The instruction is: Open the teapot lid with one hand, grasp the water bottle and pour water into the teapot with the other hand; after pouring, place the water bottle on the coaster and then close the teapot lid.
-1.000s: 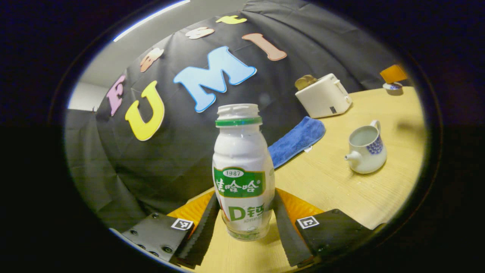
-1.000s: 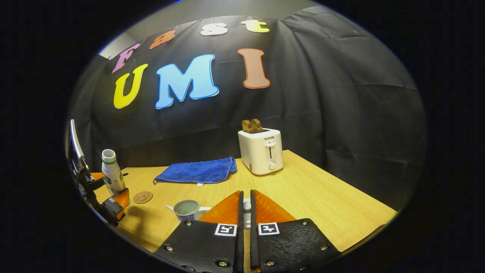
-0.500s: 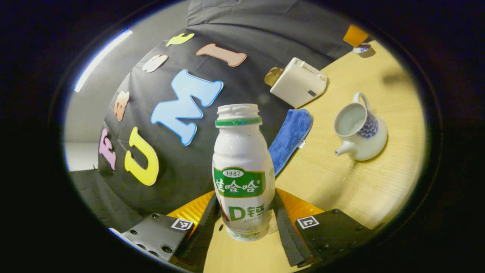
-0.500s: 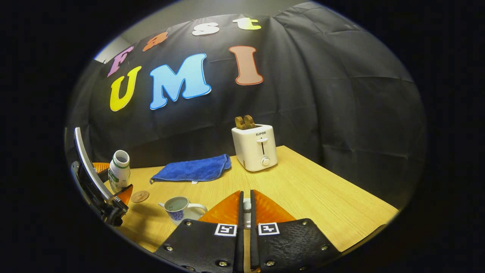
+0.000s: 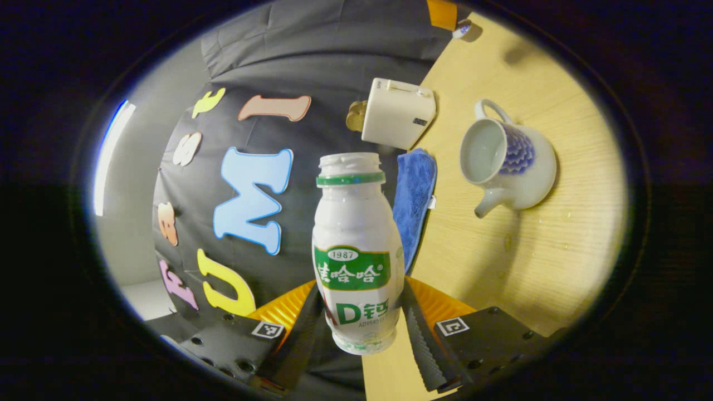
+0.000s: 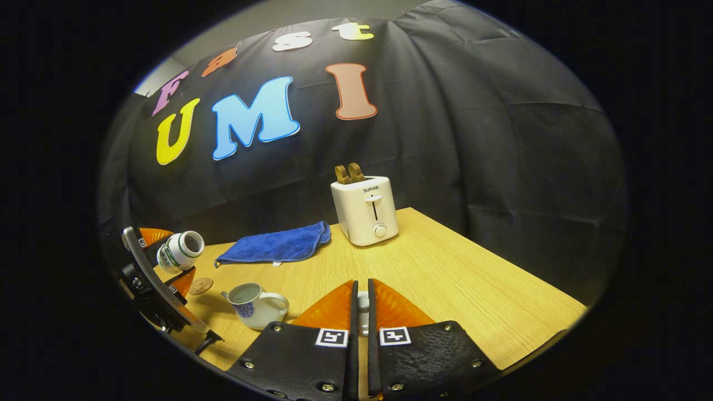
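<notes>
My left gripper [image 5: 361, 289] is shut on the white water bottle [image 5: 356, 245], which has a green label and no cap. In the right gripper view the bottle [image 6: 179, 252] lies tilted almost level above the table, its mouth facing the teapot side, held in the left gripper [image 6: 167, 262]. The white and blue teapot [image 5: 508, 161] stands open on the table, to the right of the bottle's mouth and apart from it; I see no stream of water. My right gripper [image 6: 362, 284] is shut on the small teapot lid [image 6: 362, 305], held above the table to the right of the teapot [image 6: 255, 303]. A round brown coaster [image 6: 200, 285] lies below the bottle.
A white toaster [image 6: 365, 210] with bread in its slots stands at the back of the wooden table [image 6: 473, 289]. A folded blue cloth [image 6: 276, 248] lies left of it, behind the teapot. The black booth wall closes the back and right.
The left gripper has tipped the bottle from upright to nearly level, bringing it closer to the teapot. The right gripper still holds the lid and has barely moved.
</notes>
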